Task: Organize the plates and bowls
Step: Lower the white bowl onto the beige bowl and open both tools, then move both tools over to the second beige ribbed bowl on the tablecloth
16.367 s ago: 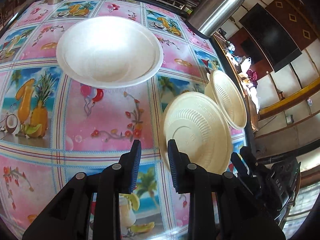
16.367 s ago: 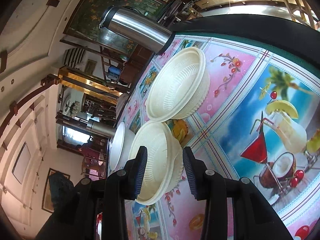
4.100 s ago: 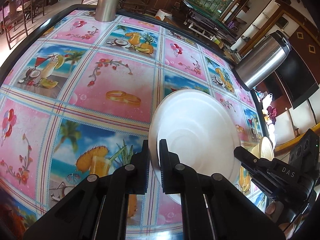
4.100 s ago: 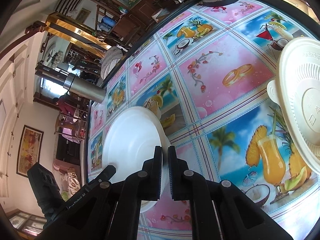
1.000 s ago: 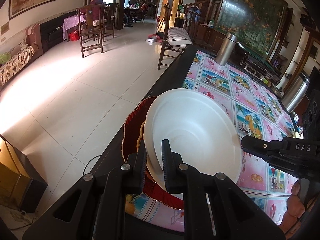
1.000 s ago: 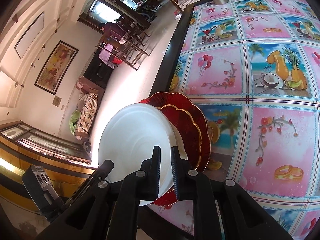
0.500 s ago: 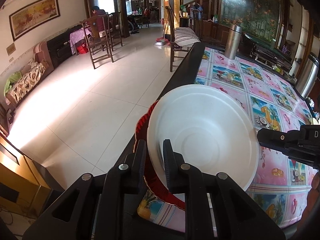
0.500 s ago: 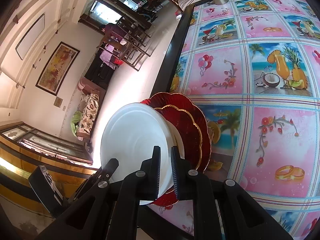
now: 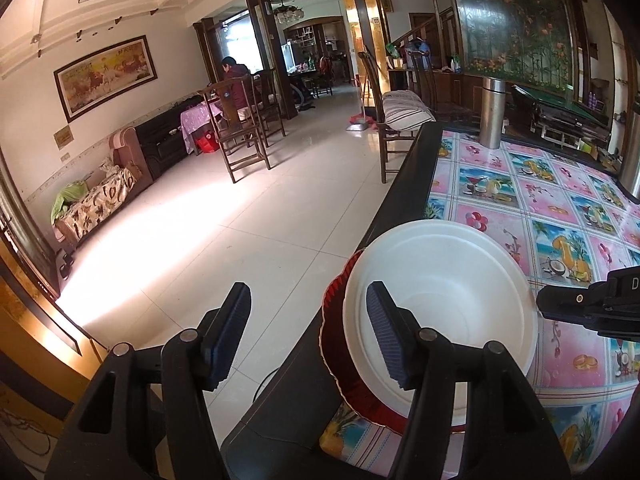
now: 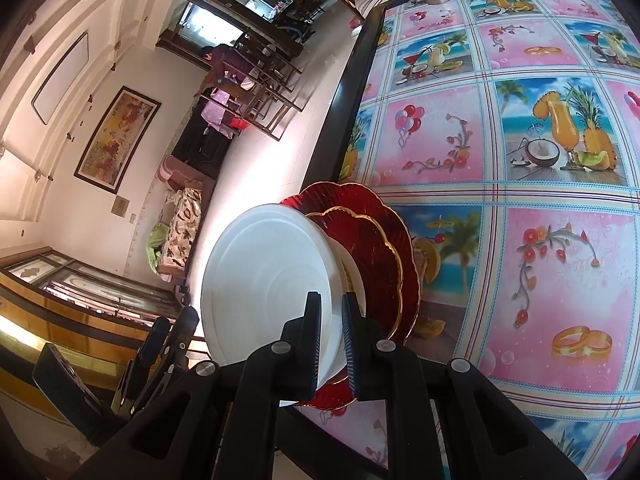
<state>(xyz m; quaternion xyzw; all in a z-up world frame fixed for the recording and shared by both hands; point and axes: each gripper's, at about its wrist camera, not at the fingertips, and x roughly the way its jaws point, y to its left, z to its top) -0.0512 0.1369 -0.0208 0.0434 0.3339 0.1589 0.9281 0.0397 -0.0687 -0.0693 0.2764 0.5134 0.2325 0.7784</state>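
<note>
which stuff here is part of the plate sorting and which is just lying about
Part of the job:
- white bowl, rim clamped in the right tongs
- red plates stacked under it at the table's edge
- left tongs, jaws just opened off the bowl's rim

Just lying about:
- steel flask at the table's far end
- patterned tablecloth
- wooden chairs

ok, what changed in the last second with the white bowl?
The left tool has just opened and let go of the white bowl's rim; its pads no longer press on it. The right tool stays shut on the rim, and the bowl stays over the red plates at the table edge.
</note>
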